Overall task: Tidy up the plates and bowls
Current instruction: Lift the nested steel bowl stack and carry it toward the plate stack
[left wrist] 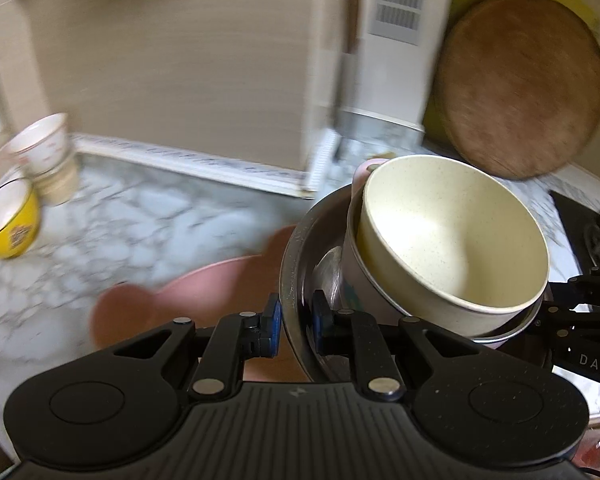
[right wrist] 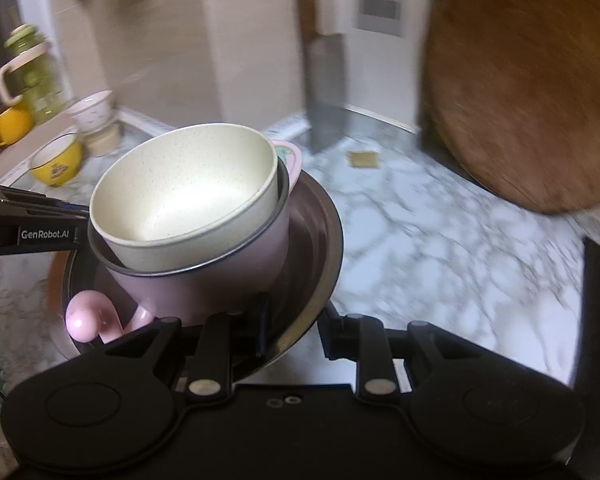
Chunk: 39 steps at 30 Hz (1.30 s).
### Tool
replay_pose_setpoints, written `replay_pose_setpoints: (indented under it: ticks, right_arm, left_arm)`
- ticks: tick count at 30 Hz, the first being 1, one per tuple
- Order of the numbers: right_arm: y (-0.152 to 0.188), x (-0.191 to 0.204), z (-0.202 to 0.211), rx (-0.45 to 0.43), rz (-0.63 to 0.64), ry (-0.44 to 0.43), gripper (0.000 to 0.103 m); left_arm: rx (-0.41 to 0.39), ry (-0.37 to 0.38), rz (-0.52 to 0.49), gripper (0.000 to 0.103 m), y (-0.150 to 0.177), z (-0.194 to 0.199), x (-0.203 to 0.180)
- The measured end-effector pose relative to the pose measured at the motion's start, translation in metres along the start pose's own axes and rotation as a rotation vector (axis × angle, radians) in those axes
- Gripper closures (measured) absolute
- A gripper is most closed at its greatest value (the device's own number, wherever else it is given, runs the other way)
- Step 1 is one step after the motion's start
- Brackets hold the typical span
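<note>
Between your left gripper [left wrist: 296, 320] fingers sits the steel bowl's [left wrist: 296, 248] rim, clamped; your right gripper [right wrist: 292, 328] pinches the opposite rim. Only the right view shows the cleaver [right wrist: 325, 92] and green jar [right wrist: 36, 76] beyond the fingertips. Nested inside the steel bowl, the pink bowl [right wrist: 220, 276] and cream bowl [right wrist: 188, 196] block the counter ahead; the yellow bowl [left wrist: 10, 220] stands left of your fingers.

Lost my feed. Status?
Left gripper, right gripper both clamped on steel bowl rim. Cream bowl nested inside. Chopping board ahead.
</note>
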State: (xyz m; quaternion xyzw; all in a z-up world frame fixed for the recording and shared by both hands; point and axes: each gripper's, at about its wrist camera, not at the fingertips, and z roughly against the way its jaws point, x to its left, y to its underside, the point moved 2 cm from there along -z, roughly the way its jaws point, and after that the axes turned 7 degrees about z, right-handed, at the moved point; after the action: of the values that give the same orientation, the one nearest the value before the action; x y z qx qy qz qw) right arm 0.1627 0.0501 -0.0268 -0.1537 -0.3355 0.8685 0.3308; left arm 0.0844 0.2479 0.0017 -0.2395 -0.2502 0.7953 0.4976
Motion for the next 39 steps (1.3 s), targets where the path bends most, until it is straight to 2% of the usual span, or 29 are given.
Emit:
replay_pose_setpoints:
  ticks: [10, 16, 24, 39]
  right_arm:
    - [-0.036, 0.061, -0.028, -0.021, 0.135, -0.114, 0.077]
    - [-0.042, 0.087, -0.052, -0.004, 0.186, -0.160, 0.077]
    - [-0.039, 0.098, -0.072, 0.013, 0.216, -0.177, 0.077]
    - [-0.035, 0.098, -0.093, 0.003, 0.263, -0.139, 0.077]
  left_arm:
    - [-0.027, -0.120, 0.136, 0.089, 0.006, 0.016, 0.072]
    - [-0.010, -0.168, 0.179, 0.089, 0.020, 0.012, 0.098]
    - [0.000, -0.183, 0.196, 0.089, 0.033, 0.002, 0.104]
    - [0.012, -0.187, 0.206, 0.088, 0.040, -0.019, 0.105]
